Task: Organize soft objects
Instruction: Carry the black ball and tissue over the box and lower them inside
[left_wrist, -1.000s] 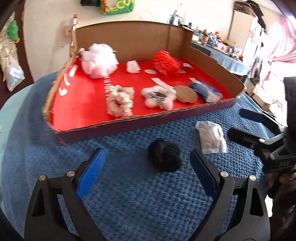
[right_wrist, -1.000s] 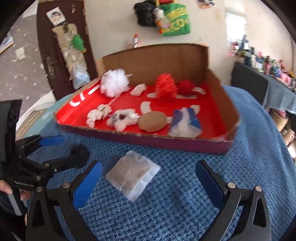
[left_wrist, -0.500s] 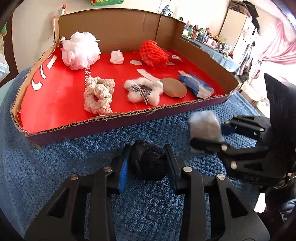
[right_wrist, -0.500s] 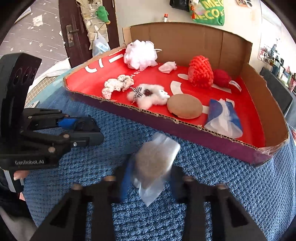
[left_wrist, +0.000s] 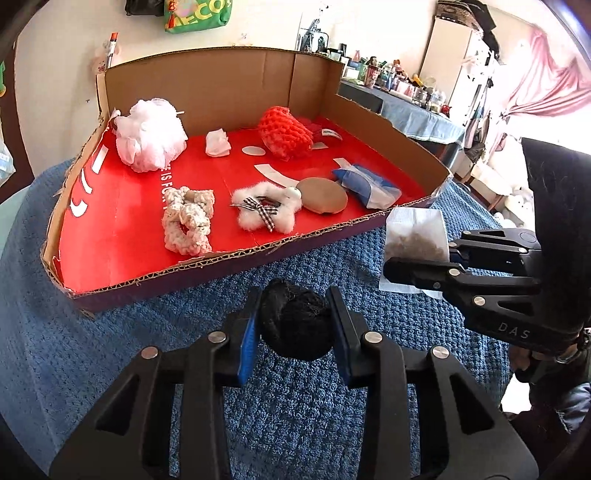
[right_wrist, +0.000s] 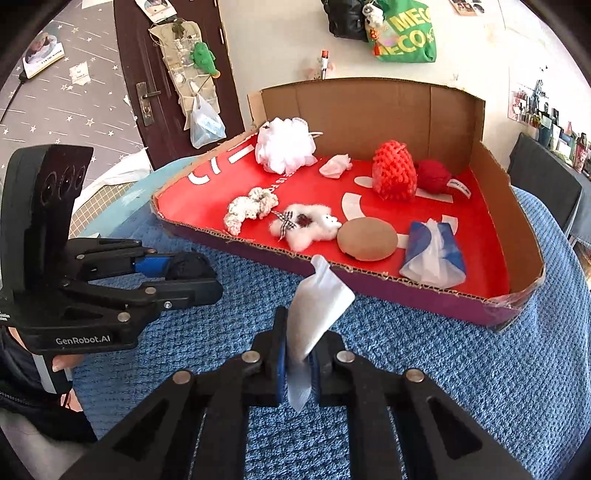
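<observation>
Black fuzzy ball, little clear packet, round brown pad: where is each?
Black fuzzy ball (left_wrist: 295, 325), left wrist view, its front.
Clear packet (right_wrist: 317, 302), right wrist view, its middle.
Brown pad (right_wrist: 366, 239), right wrist view, its top.

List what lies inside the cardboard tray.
In the cardboard tray: white mesh pouf, red knitted pouch, cream scrunchie, fluffy white clip, tan pad, blue packet. A red ball sits partly hidden behind the pouch.

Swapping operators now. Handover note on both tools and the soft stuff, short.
Left tool: shut on the black yarn ball, over the blue towel.
Right tool: shut on the clear sachet, held in front of the tray.
Cardboard tray: holds the white pouf, red knit piece, cream scrunchie, fluffy bow, tan pad and blue packet.
Left: set both held items in the tray.
</observation>
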